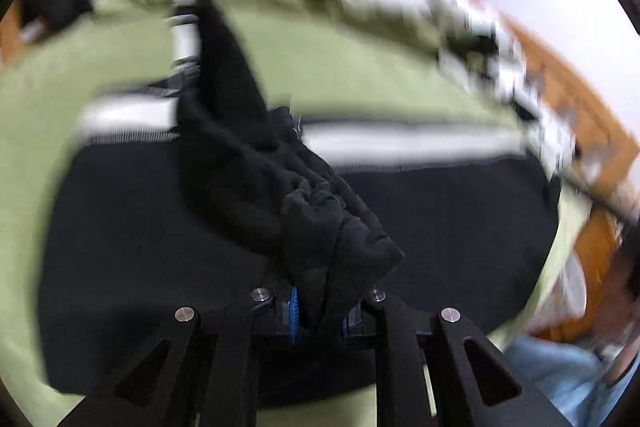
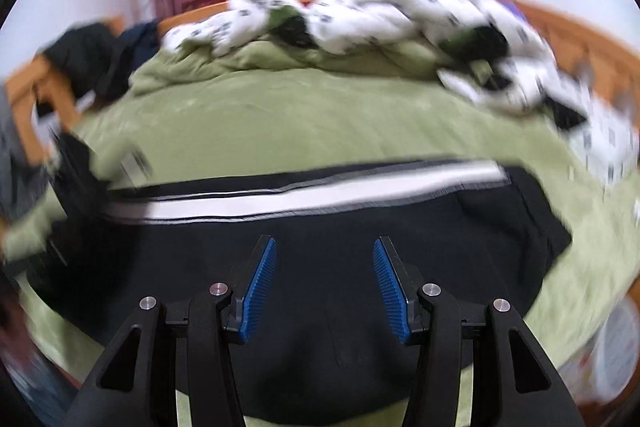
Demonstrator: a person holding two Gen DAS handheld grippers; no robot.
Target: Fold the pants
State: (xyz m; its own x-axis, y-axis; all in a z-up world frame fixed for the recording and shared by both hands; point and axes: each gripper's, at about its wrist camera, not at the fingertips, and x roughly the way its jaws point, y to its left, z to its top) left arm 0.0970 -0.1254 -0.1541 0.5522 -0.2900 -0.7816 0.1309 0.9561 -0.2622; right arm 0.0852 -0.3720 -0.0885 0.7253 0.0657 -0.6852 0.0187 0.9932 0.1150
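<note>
On the bed (image 2: 280, 123), your left gripper (image 1: 320, 311) pinches the pants (image 1: 440, 219); your right gripper (image 2: 324, 287) fingers are wide. Lift slowly, lay edges even.

Left gripper (image 1: 320, 311) jaws clamped on cloth, right gripper (image 2: 324, 285) jaws apart

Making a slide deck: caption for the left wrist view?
Left tool clamps bunched black pants above green bedding.

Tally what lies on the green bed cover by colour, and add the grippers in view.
Black with white stripe: 1, the pants
White patterned: 1, the quilt
Grippers: 2, the left gripper shut on pants cloth, the right gripper open
Total: 4
</note>
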